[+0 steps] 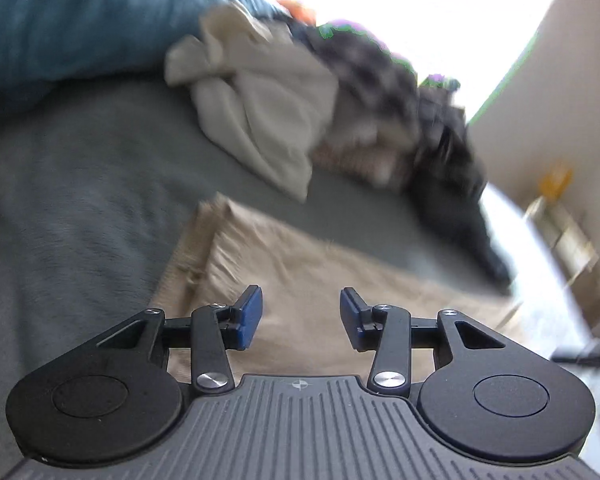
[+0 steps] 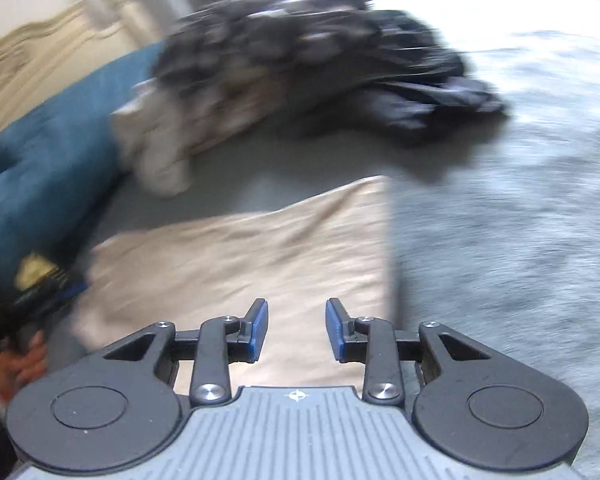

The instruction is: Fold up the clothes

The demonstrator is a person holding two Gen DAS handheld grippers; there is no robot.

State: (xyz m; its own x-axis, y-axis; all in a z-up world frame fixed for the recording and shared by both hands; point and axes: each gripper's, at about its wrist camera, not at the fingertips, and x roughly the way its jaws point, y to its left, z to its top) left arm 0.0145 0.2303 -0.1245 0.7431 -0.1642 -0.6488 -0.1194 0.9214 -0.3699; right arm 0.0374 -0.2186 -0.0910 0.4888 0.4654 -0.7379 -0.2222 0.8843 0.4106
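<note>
A beige garment (image 1: 300, 264) lies flat and folded on the grey bed cover (image 1: 80, 208); in the right wrist view the same beige garment (image 2: 252, 248) has a straight right edge. My left gripper (image 1: 301, 316) hovers over it, open, nothing between its blue pads. My right gripper (image 2: 297, 330) also hangs above the garment near its right edge, open and empty. Behind it sits a heap of unfolded clothes: a cream piece (image 1: 260, 108) and a dark patterned piece (image 1: 384, 76), seen too in the right wrist view as a dark patterned piece (image 2: 300, 48). Both views are motion-blurred.
A blue pillow (image 1: 80, 20) lies at the head of the bed, also seen as the blue pillow (image 2: 48, 160). A person's hand (image 2: 24, 364) with the other gripper shows at the lower left. A bright window (image 1: 400, 4) and a wall (image 1: 552, 92) stand beyond the bed.
</note>
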